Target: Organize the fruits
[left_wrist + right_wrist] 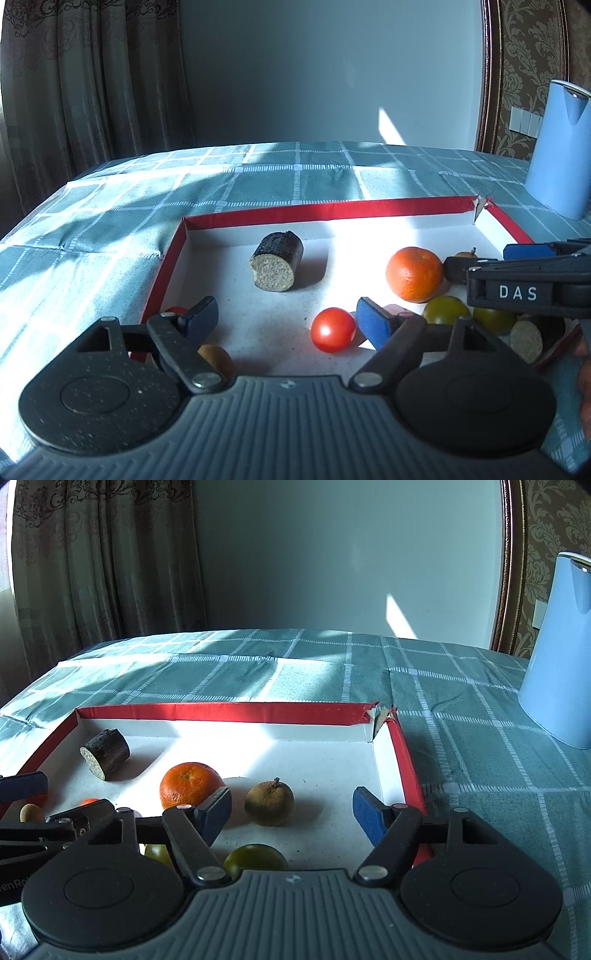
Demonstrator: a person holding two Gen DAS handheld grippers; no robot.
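**A:** How far along does the sorting look?

**B:** Far along, I'd judge. The fruit I can see all lies inside the red-edged box: an orange, a brownish pear-like fruit, a red tomato, and two green fruits near the front edge. A dark cut log-like piece sits at the back left.

**A:** And the grippers?

**B:** Both are released. The left gripper has its jaws spread, with the tomato just beside its right finger but not pinched. The right gripper also stands wide; the pear-like fruit sits beyond the gap between its fingers, untouched.

**A:** Anything left outside?

**B:** On the checked tablecloth I see no fruit, only a blue jug off to the right. What remains seems to be tidying by kind, since the pieces lie mixed; a small round brown fruit at the front left is partly hidden.
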